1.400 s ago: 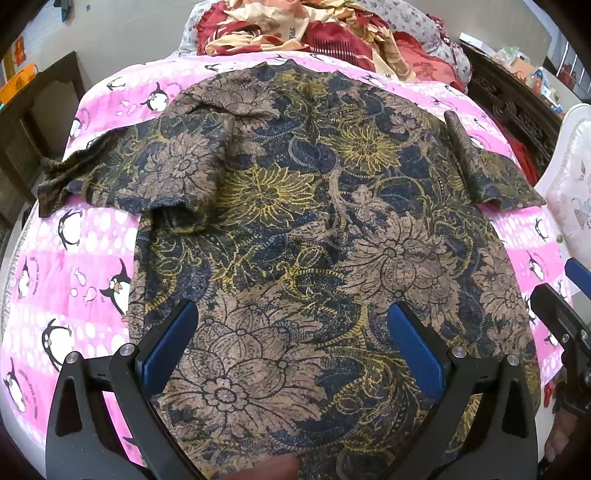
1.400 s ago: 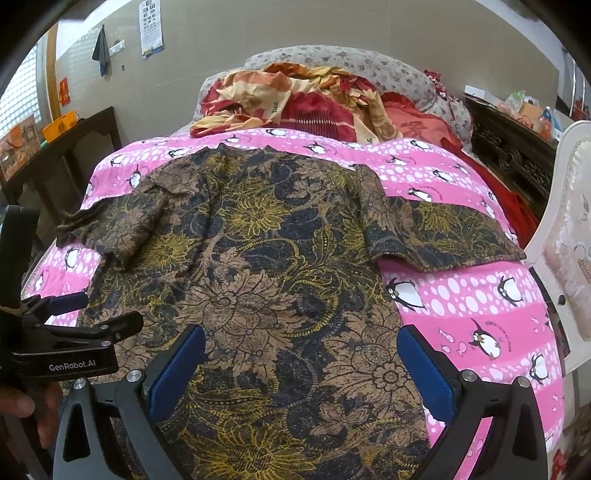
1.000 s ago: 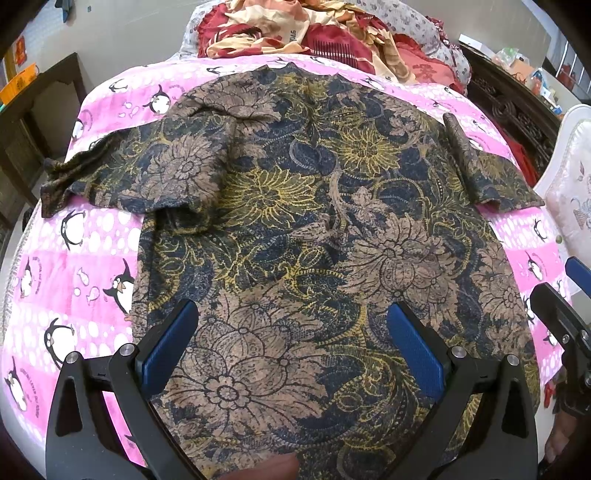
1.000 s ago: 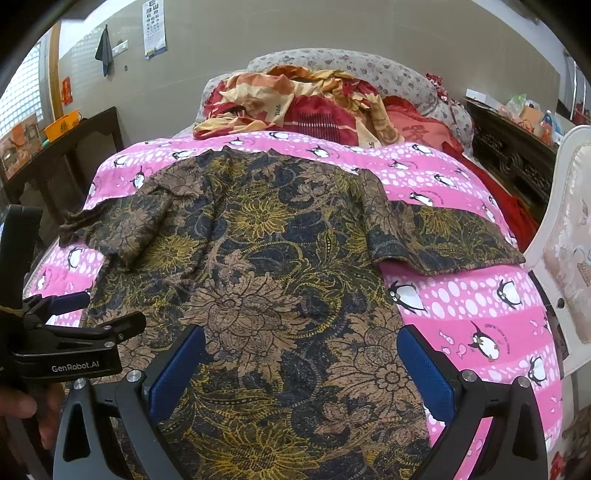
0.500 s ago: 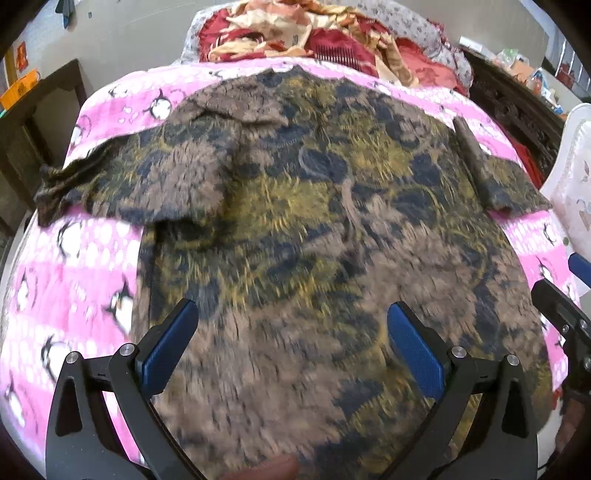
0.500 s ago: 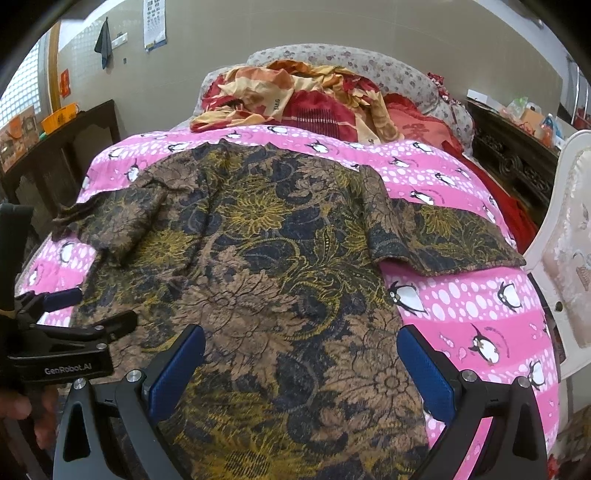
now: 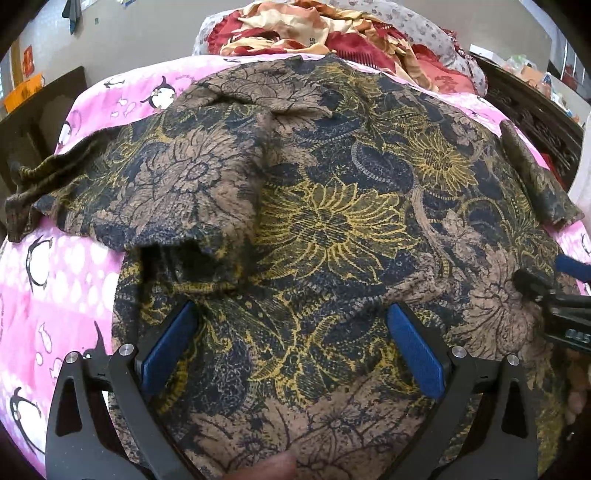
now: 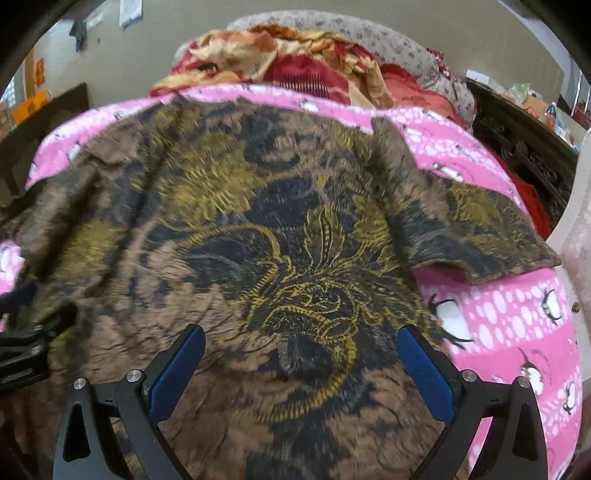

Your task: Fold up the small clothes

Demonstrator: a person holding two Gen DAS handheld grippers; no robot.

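A dark floral shirt in brown, navy and yellow lies spread on a pink penguin bedsheet. Its left sleeve is folded in over the body; its right sleeve lies out flat. My left gripper is open, low over the shirt's lower middle. My right gripper is open, close above the shirt's right half. The right gripper's tips also show in the left wrist view, and the left gripper in the right wrist view.
A heap of red and cream bedding and a grey patterned pillow lie at the bed's head. Dark wooden furniture stands at the right, a dark table at the left, a white chair by the right edge.
Both grippers have moved forward and lower towards the shirt, which now fills more of each view. Both stay open. The shirt has not moved.
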